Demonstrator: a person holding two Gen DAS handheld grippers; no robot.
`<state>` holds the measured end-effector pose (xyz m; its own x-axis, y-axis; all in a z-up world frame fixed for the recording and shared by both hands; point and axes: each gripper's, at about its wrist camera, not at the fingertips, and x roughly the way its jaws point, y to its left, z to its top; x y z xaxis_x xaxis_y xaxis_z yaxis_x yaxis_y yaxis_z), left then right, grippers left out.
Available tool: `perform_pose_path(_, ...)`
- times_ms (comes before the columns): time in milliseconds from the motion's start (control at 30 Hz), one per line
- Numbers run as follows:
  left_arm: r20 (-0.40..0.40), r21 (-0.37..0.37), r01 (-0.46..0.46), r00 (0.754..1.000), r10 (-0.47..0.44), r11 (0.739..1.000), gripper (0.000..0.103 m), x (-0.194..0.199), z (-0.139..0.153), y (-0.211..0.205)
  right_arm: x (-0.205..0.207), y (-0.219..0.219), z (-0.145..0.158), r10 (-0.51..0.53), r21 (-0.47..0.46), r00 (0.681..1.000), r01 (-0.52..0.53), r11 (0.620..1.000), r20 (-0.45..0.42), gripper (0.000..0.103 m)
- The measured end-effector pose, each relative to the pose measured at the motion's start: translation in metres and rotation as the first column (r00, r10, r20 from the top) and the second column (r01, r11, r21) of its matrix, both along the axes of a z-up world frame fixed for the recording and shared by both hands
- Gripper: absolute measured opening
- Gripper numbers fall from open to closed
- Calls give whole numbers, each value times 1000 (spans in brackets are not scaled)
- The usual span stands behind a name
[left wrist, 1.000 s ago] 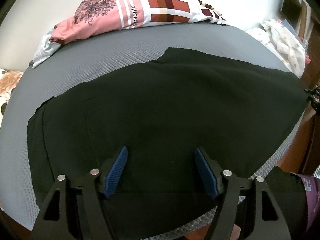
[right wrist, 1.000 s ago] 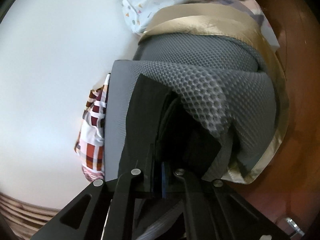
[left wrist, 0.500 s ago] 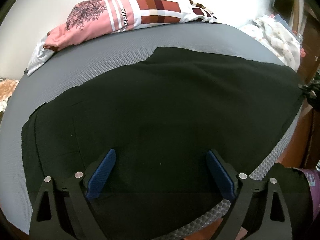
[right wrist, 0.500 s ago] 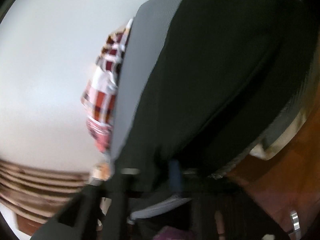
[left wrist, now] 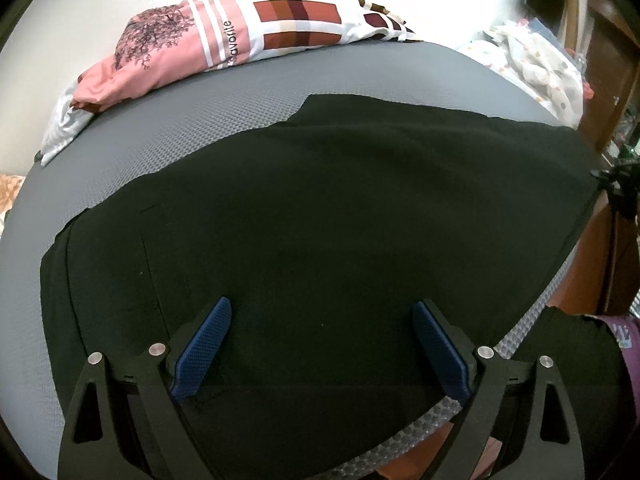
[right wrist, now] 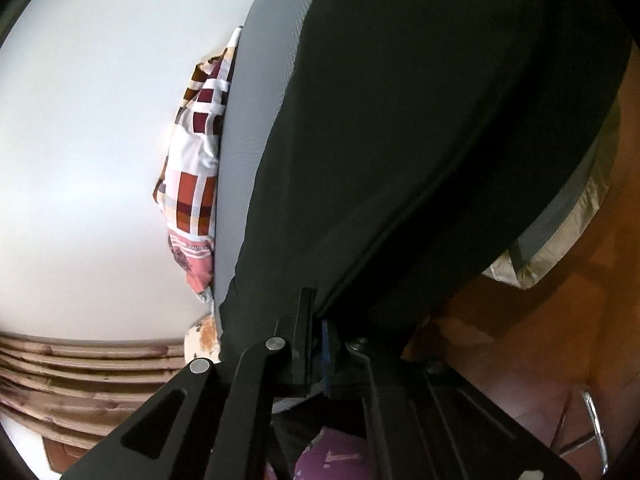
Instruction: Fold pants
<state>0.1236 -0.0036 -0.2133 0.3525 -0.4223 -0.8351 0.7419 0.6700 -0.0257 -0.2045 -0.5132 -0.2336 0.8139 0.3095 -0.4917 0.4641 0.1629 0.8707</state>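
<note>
Since the black pants [left wrist: 320,216] lie spread nearly flat across the grey mattress [left wrist: 208,120], with what looks like one leg already laid over the other, I judge the lengthwise fold done and the crosswise folds yet to come. My left gripper [left wrist: 322,344] hangs over the near edge of the cloth with its blue pads [left wrist: 204,344] set wide apart and nothing between them. My right gripper [right wrist: 316,344] sits at one end of the garment, its jaws drawn almost together; dark fabric runs straight into the narrow gap, so I take it to be pinching the pants [right wrist: 420,140] there, probably at a hem or the waistband, I cannot say which. The cloth looks smooth, matte and thin, with a faint seam line and a stepped far edge. A patterned pillow [left wrist: 240,36] lies well beyond it.
</note>
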Motion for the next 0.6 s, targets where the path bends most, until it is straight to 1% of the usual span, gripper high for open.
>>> perform_pose_path(33,2,0,0,1000,0,1000,92,0,0,0,-3,-2,-2,-10,26,1000,10,1000,4,4)
perform_pose_path(100,7,1,-4,1000,4,1000,92,-1,0,-1,-13,-5,0,-45,44,998,44,998,32,11)
perform_pose_path(167,10,1,-7,1000,7,1000,93,-2,0,-2,-31,-12,3,-101,45,994,99,994,38,12)
perform_pose_path(200,13,3,-9,1000,9,1000,93,-2,-1,-2,-42,-17,6,-129,30,991,128,991,29,14)
perform_pose_path(233,14,5,-9,1000,9,1000,94,-2,-1,-3,-57,-25,12,-177,-12,984,177,984,5,18)
perform_pose_path(267,15,5,-10,1000,10,1000,95,-2,-1,-3,-64,-29,15,-213,-36,977,212,977,-6,22)
perform_pose_path(300,15,5,-10,1000,10,1000,95,-2,-1,-3,-76,-36,19,-262,-55,965,261,964,-10,29)
perform_pose_path(333,15,4,-10,1000,10,1000,96,-2,-2,-3,-86,-42,22,-306,-72,952,304,950,-14,35)
perform_pose_path(367,15,4,-10,1000,10,1000,96,-2,-2,-3,-98,-51,29,-355,-119,935,349,930,-30,36)
perform_pose_path(400,16,4,-10,1000,10,1000,96,-2,-2,-3,-104,-58,33,-380,-160,924,370,915,-39,36)
perform_pose_path(433,16,4,-9,1000,9,1000,96,-2,-1,-3,-109,-67,38,-400,-198,915,384,902,-46,36)
perform_pose_path(467,16,5,-9,1000,9,1000,96,-2,-1,-3,-112,-78,42,-413,-216,909,394,893,-52,37)
perform_pose_path(500,15,6,-10,1000,10,1000,96,-2,-1,-3,-110,-87,44,-411,-222,910,389,894,-59,41)
perform_pose_path(533,15,6,-10,1000,10,1000,96,-2,-2,-3,-106,-96,45,-384,-239,919,355,904,-89,43)
perform_pose_path(600,16,4,-11,1000,11,1000,96,-3,-2,-3,-100,-103,43,-372,-272,915,322,907,-155,44)
